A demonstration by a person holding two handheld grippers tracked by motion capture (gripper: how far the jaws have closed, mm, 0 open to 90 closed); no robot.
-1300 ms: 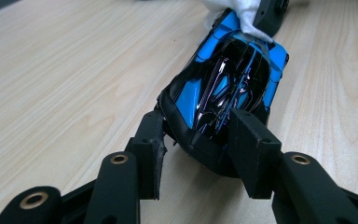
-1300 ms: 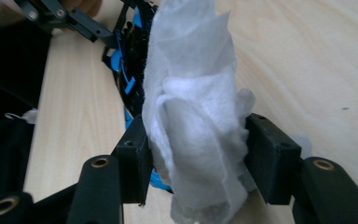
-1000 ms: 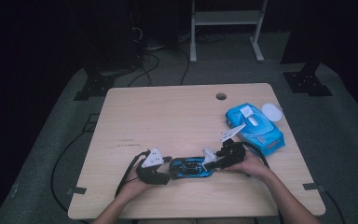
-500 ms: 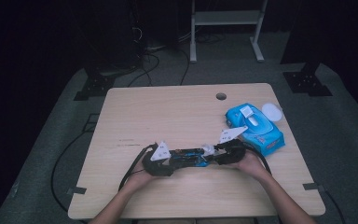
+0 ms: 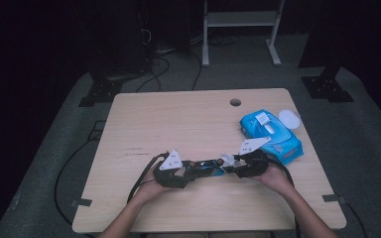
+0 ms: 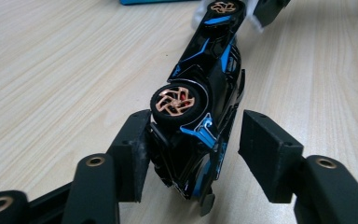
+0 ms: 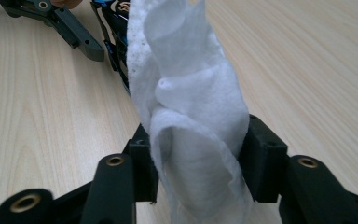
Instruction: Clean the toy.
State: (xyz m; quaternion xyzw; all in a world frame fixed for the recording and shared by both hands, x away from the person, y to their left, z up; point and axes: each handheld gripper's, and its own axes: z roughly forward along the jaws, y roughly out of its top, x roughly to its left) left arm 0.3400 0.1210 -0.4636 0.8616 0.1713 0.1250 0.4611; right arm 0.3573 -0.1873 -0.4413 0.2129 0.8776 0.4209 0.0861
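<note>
The black-and-blue plastic toy car with copper-spoked wheels (image 6: pixel 200 116) lies on its side near the 6 o'clock edge of the light wooden table (image 5: pixel 178 119), between the two grippers. The left gripper (image 6: pixel 191 149), at the car's 9 o'clock in the high view, has just been closing; one pad touches the car's end, the other stands clear, so the car is bracketed, not clamped. The right gripper (image 7: pixel 198 154), at the car's 3 o'clock, has just been opening a little yet grasps a crumpled white wet wipe (image 7: pixel 186 93). The step in hand appears to be wiping the car. The next move calls for pressing the wipe along the bodywork while the left gripper steadies it. A blue wipe packet (image 5: pixel 273 135) lies at 2 o'clock.
</note>
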